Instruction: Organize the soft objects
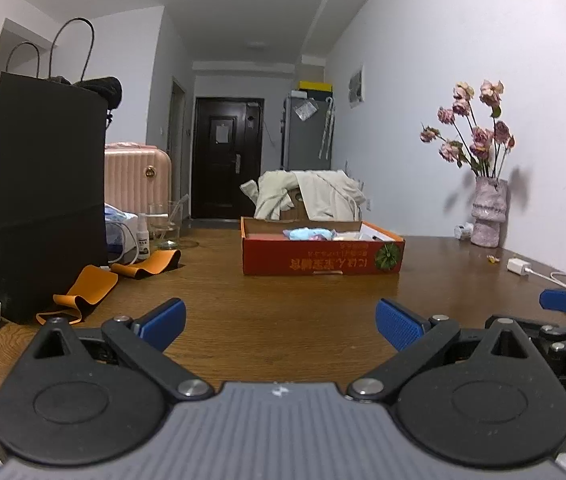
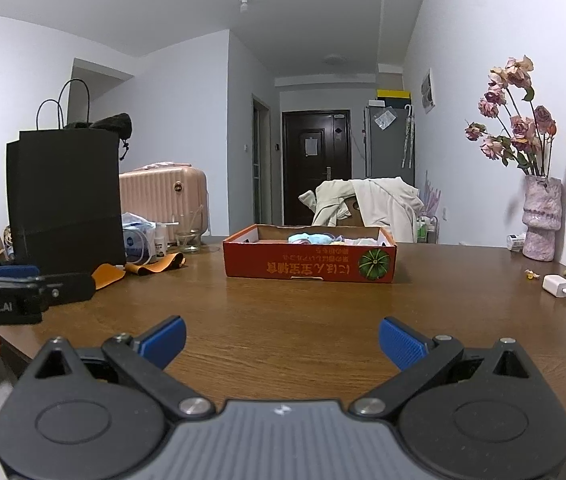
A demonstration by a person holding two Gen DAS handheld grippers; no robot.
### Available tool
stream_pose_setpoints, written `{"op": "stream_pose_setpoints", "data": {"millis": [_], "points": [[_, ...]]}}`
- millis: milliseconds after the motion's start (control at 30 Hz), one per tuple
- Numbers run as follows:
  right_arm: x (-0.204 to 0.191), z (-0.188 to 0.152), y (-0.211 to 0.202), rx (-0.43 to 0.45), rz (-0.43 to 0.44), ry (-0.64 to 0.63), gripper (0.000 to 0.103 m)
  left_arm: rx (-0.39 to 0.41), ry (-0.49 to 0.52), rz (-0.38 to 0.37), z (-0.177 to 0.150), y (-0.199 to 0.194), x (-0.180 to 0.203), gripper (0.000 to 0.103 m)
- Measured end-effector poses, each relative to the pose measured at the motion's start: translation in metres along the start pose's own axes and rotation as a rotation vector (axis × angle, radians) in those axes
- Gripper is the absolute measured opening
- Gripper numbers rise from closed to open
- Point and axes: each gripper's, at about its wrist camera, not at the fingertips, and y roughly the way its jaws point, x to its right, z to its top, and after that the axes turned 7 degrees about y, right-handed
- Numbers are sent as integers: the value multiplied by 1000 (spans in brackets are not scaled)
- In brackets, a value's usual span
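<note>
Wooden table (image 1: 283, 320) spreads under both my grippers, bare between them and the things farther back. My black paper bag (image 1: 35, 184) stands at the left edge. Mid-table sits the red cardboard box (image 2: 309, 266), with pale blue and pink soft items (image 1: 309, 234) lying inside it. Orange strap (image 1: 91, 290) curls beside the bag. My left gripper (image 1: 281, 322) and right gripper (image 2: 282, 340) both hang over the wood, fingers spread wide, holding nothing.
</note>
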Motion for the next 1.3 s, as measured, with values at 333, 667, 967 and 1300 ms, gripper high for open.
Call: {"op": "stream_pose_setpoints", "data": {"millis": [333, 667, 967, 1300], "points": [[2, -3, 5, -16, -20, 4, 103, -116, 29, -33, 2, 17, 3, 103], [4, -5, 9, -29, -26, 11, 103, -132, 38, 20, -3, 20, 3, 103], [6, -9, 14, -47, -36, 17, 103, -179, 15, 30, -5, 30, -1, 103], [10, -10, 15, -49, -44, 30, 103, -133, 33, 99, -7, 24, 3, 103]]}}
